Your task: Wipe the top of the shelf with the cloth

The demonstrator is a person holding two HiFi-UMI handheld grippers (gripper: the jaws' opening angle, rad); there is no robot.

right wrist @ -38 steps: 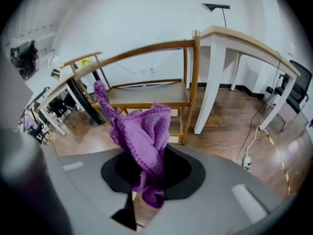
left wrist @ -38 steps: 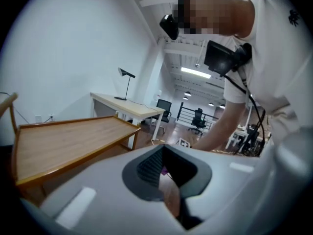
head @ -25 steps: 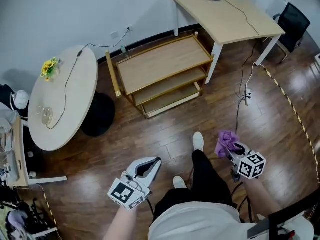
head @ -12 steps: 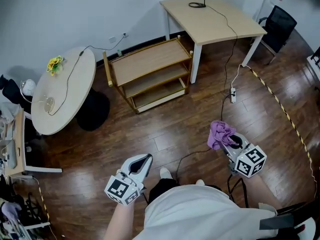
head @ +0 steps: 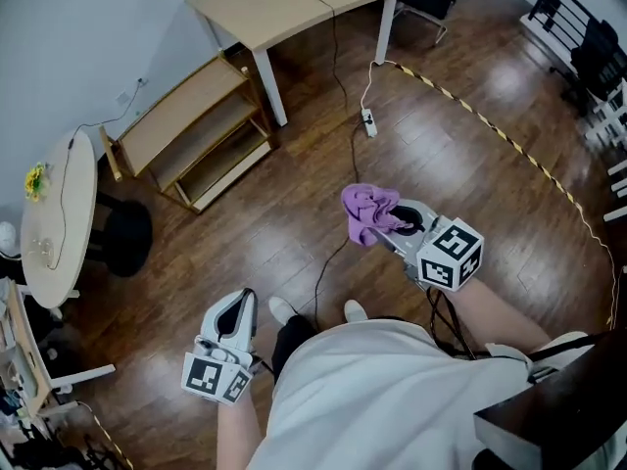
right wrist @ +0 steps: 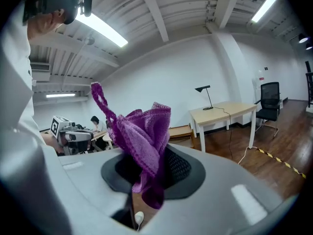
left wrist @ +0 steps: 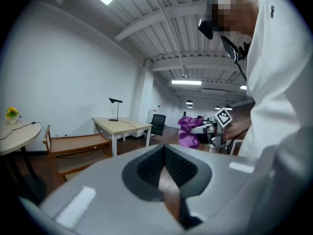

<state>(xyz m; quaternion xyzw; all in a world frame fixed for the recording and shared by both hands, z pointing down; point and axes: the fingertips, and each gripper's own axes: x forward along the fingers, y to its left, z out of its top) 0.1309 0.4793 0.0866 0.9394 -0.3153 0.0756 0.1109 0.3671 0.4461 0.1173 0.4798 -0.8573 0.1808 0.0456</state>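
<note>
Purple cloth (head: 368, 210) clamped in right hand-held gripper (head: 390, 223), left hand-held gripper (head: 238, 306) closed on nothing, shelf (head: 181, 116) seen at 10 o'clock, well apart, beside desk (head: 294, 3)

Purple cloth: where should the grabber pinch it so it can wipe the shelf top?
Pinch one bunched end, the way the right gripper is shut on the purple cloth now. The cloth is soft and crumpled, so a bunch gives the jaws something thick to squeeze. Come from behind the bunch, so the loose folds poke out past the tips, free to rub the shelf.
</note>
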